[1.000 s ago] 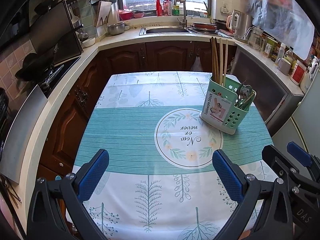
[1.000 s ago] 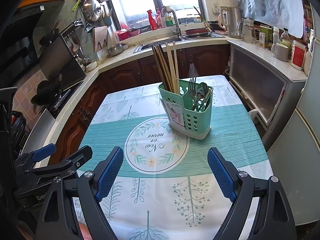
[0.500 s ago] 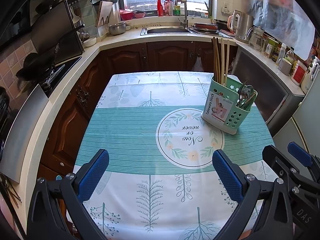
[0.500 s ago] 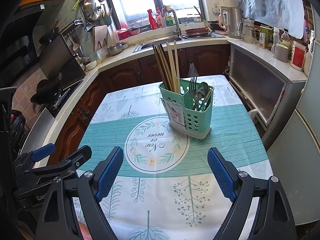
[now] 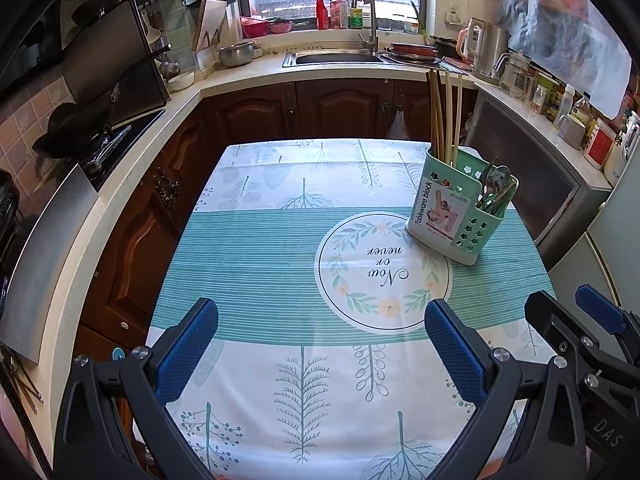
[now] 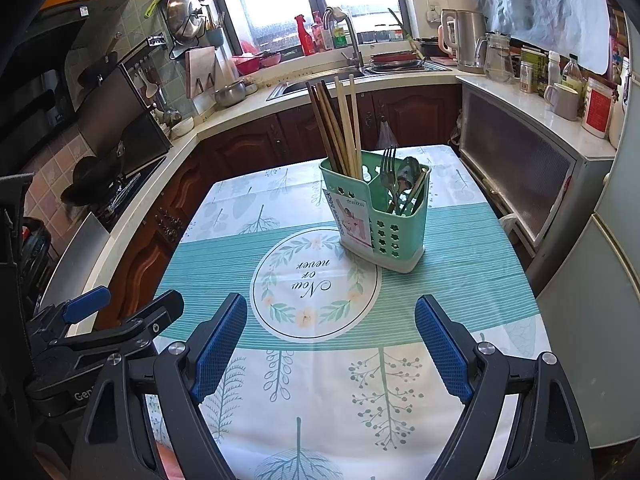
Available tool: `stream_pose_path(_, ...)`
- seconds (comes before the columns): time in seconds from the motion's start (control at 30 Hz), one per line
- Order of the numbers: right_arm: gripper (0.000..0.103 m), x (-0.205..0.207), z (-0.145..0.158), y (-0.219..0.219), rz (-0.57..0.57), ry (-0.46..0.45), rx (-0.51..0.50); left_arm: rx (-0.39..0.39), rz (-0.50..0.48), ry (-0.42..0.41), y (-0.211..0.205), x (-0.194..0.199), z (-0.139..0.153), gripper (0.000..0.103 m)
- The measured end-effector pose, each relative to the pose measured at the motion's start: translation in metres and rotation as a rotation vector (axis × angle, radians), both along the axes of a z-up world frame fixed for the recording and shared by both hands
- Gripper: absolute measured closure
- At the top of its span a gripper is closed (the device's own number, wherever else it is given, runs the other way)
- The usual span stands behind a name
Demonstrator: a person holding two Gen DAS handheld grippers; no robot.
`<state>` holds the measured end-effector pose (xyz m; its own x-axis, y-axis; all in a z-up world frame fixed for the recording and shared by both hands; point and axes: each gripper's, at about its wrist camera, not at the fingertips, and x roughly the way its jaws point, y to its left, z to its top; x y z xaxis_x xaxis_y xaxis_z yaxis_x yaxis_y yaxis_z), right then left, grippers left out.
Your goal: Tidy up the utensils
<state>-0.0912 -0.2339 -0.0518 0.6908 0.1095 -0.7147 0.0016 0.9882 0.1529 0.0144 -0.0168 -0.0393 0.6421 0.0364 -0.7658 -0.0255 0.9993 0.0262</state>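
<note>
A mint-green plastic utensil caddy point(image 5: 460, 216) point(image 6: 380, 224) stands upright on the table toward the far right. Its taller back compartment holds several long chopsticks point(image 5: 444, 120) point(image 6: 338, 124). Its lower front compartment holds a fork and spoons point(image 5: 496, 188) point(image 6: 400, 184). My left gripper point(image 5: 320, 344) hangs open over the near part of the table, nothing between its blue pads. My right gripper point(image 6: 332, 344) is open too and empty, well short of the caddy. Each gripper shows at the edge of the other's view.
The table wears a teal and white cloth point(image 5: 280, 264) with a round printed wreath point(image 6: 316, 280). Dark wood cabinets, a stove point(image 5: 100, 140) on the left, a sink point(image 5: 336, 56) at the back and a counter with jars point(image 6: 568, 96) on the right surround it.
Both views have drifted very slightly; the caddy sits a touch further right in the left wrist view. Both grippers stay open and empty.
</note>
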Motion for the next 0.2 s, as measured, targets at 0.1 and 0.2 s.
stream_pose_path(0.1, 0.016, -0.0002, -0.0010, 0.0008, 0.000, 0.002, -0.001, 0.003, 0.002, 0.001, 0.0011, -0.0004, -0.0007, 0.001)
stream_pose_path(0.2, 0.016, 0.0009, -0.0038, 0.0002, 0.003, 0.008, 0.001, 0.004, 0.003, 0.008, 0.0031, -0.0012, -0.0036, 0.001)
